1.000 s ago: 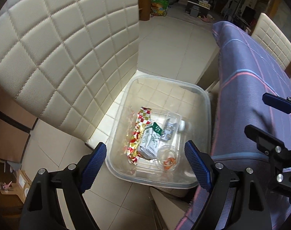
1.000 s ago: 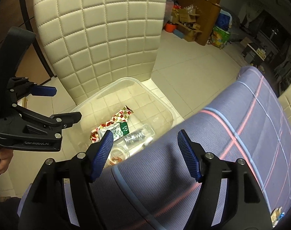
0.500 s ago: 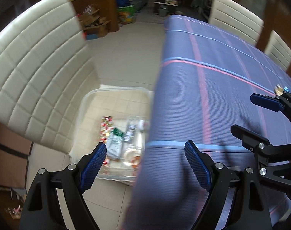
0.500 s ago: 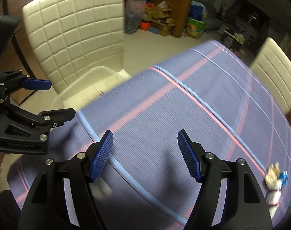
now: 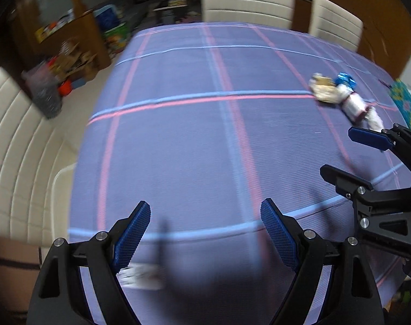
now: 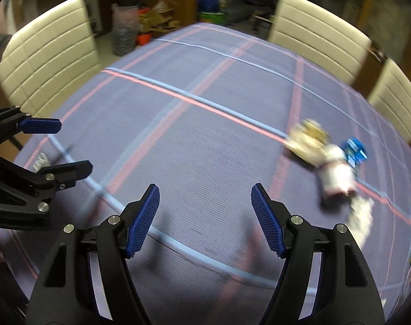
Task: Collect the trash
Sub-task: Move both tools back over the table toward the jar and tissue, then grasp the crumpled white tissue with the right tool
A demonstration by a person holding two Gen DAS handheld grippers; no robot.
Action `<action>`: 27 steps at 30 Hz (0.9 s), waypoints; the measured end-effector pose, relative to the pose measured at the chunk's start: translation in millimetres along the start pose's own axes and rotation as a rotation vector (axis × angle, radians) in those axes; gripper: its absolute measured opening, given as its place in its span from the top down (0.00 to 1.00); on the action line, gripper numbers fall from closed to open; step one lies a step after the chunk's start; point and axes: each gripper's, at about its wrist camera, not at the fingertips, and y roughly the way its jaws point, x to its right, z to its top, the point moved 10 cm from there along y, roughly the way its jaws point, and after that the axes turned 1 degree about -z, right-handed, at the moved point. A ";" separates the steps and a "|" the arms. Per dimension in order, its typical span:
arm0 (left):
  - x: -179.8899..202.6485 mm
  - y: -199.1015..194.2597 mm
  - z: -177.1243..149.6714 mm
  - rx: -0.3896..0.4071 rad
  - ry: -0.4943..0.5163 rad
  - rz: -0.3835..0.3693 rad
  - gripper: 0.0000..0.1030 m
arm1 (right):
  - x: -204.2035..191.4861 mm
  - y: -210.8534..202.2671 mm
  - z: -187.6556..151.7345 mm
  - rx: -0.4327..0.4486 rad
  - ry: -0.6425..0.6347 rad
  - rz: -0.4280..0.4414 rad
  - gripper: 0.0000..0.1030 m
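Left view: bin gone from frame, view swung up to tablecloth (image 5: 205, 135); drop done, next pickup starts. Left gripper (image 5: 205, 233) jaws wide, empty. Trash pile (image 5: 341, 97) far ahead, right of jaws. White scrap (image 5: 140, 276) just under left finger.

Right view: same swing. Right gripper (image 6: 205, 219) jaws wide, empty. Trash pile (image 6: 330, 162) ahead-right, well apart.

1. The surface (image 5: 194, 140) wears a purple-blue cloth crossed by pink and light-blue stripes in a wide check.
2. On it, the trash pile (image 6: 327, 168) shows tan-gold, white and bright blue pieces.
3. Beside the surface, the chairs (image 6: 51, 70) are cream with ribbed seams.
4. Both grippers' fingers (image 6: 143, 219) carry ridged blue pads on black frames.
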 end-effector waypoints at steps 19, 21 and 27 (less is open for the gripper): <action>173.9 28.3 70.3 -0.006 0.177 -0.074 0.21 | 172.7 6.4 -65.3 -0.026 0.217 -0.103 0.36; 183.2 32.6 78.5 -0.008 0.177 -0.070 0.21 | 178.2 10.4 -65.3 -0.025 0.222 -0.091 0.40; 215.5 44.4 101.3 -0.011 0.188 -0.063 0.21 | 193.6 20.9 -61.7 -0.016 0.209 -0.059 0.74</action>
